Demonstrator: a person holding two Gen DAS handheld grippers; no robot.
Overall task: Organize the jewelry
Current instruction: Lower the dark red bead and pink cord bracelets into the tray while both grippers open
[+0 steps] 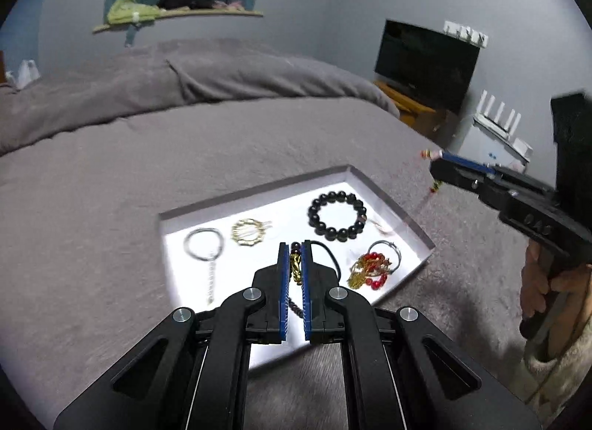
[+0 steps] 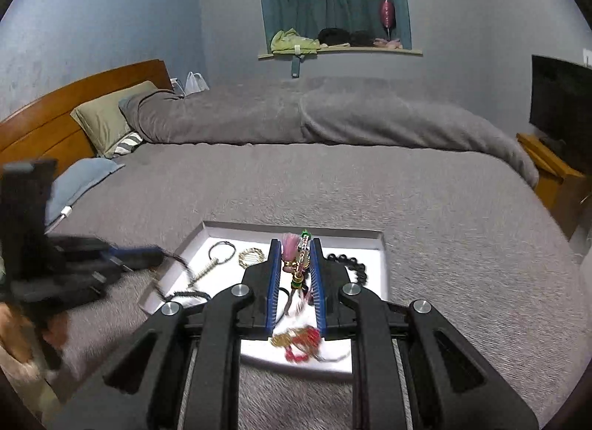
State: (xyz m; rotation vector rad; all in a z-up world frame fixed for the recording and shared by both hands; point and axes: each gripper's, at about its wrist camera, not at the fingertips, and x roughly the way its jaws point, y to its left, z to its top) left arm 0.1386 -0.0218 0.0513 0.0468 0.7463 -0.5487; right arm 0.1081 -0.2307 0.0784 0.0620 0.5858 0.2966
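Both our tongs clenched jewelry above the white tray (image 1: 392,204).

Our left gripper (image 1: 295,247) pinched a gold-and-dark bead strand (image 1: 295,267); our right gripper (image 2: 295,243) grasped a pink-tasselled ornament (image 2: 292,256) over the tray.

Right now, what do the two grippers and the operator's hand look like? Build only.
Both are alike: the left gripper and right gripper have matte black linkage arms with silver round pivot pins and triangular cut-outs. The fingers carry blue ribbed pads. The left wrist view shows the right gripper's black pistol-style handle held by a bare hand with a fuzzy beige sleeve. No cables visible.
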